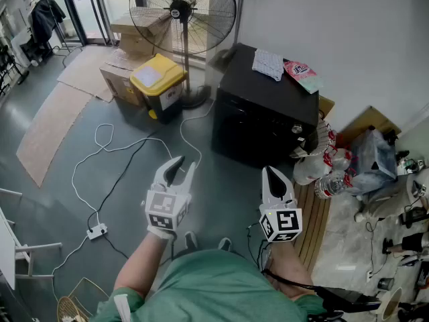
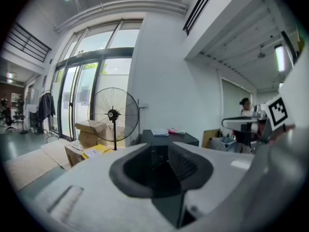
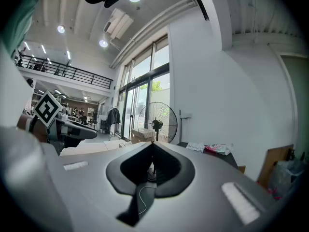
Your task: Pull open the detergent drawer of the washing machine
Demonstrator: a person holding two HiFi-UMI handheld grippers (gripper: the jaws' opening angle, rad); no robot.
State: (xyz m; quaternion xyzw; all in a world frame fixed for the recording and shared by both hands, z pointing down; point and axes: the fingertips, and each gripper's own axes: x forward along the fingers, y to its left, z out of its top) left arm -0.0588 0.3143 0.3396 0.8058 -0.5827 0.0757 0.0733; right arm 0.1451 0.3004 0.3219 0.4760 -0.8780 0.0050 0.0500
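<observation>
The pull has not begun: the black washing machine [image 1: 265,116], its drawer seemingly shut, stands well ahead against the wall, with the left gripper [image 1: 185,164] slightly parted and empty and the right gripper [image 1: 270,170] closed on nothing.

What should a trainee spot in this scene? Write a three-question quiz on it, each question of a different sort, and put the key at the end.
1. True or false: the left gripper has its jaws slightly apart with nothing between them, while the right gripper has its jaws together.
2. What stands right behind the yellow-lidded bin? A. a pedestal fan B. a stepladder C. a bicycle
3. Fill in: the pink packet lies on ___ of the black washing machine.

Key: 1 true; 2 A; 3 top.
</observation>
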